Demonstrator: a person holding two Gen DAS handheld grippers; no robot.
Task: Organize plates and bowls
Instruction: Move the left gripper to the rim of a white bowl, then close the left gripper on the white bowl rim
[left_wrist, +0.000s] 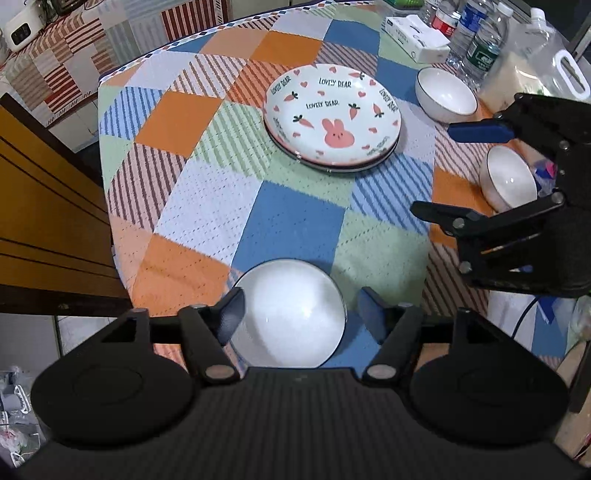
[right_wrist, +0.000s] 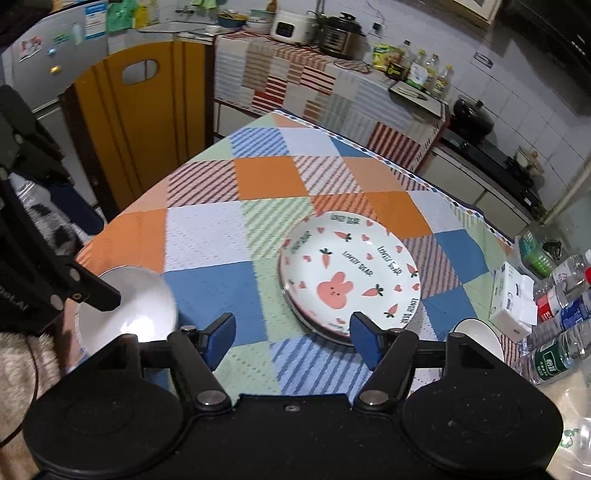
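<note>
A stack of rabbit-and-carrot plates (left_wrist: 332, 118) sits mid-table; it also shows in the right wrist view (right_wrist: 351, 273). A white bowl (left_wrist: 290, 314) lies between the fingers of my open left gripper (left_wrist: 301, 314), not gripped; the right wrist view shows the same bowl (right_wrist: 129, 306) at the table's left edge. Two more white bowls stand at the right: a far one (left_wrist: 445, 94) and a near one (left_wrist: 508, 177). My right gripper (right_wrist: 291, 339) is open and empty, hovering short of the plates; in the left wrist view the right gripper (left_wrist: 439, 170) hangs over the near bowl.
Water bottles (left_wrist: 476, 33), a tissue box (left_wrist: 413, 33) and a large plastic jug (left_wrist: 532, 62) crowd the table's far right. A yellow chair back (right_wrist: 144, 122) stands at the left table edge. A kitchen counter with appliances (right_wrist: 314, 29) lies behind.
</note>
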